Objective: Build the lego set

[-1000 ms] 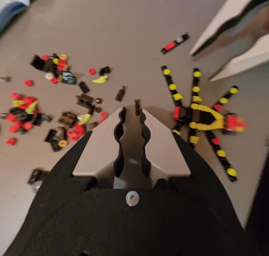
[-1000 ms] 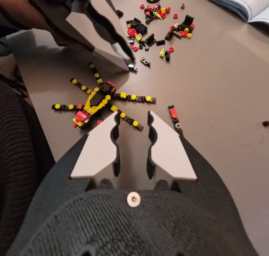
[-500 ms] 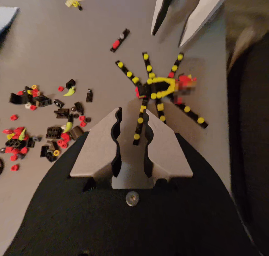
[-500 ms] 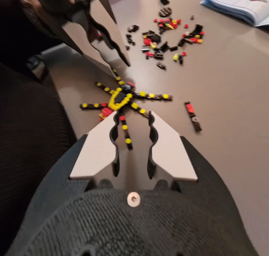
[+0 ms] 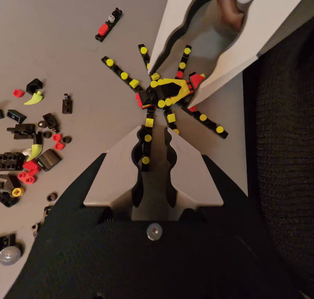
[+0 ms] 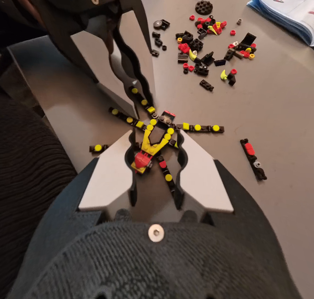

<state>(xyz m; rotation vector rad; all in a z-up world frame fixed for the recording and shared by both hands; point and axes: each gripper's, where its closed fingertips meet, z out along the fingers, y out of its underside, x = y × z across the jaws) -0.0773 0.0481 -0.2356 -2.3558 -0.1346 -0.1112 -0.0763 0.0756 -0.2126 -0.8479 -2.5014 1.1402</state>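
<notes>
A black and yellow lego spider (image 5: 167,91) with a red head lies on the grey table (image 5: 76,44) near its edge. My left gripper (image 5: 153,129) is open, with one yellow-studded leg (image 5: 147,148) lying between its fingers. My right gripper (image 6: 156,131) is open and straddles the spider's body (image 6: 153,140) and red head, one finger on each side. In the left wrist view the right gripper (image 5: 170,90) comes in from the top right. In the right wrist view the left gripper (image 6: 146,111) stands over a far leg.
A separate black strip with a red piece and grey stud (image 5: 108,24) lies apart from the spider; it also shows in the right wrist view (image 6: 253,159). A pile of loose pieces (image 6: 210,44) lies beyond. An open booklet (image 6: 285,6) lies far right. Dark clothing (image 5: 280,137) borders the table edge. Spacing between my two grippers at the tips: around 4 cm.
Both grippers have closed in on the spider. The left moved from over the loose pieces onto a leg; the right advanced until its fingers straddle the body.
</notes>
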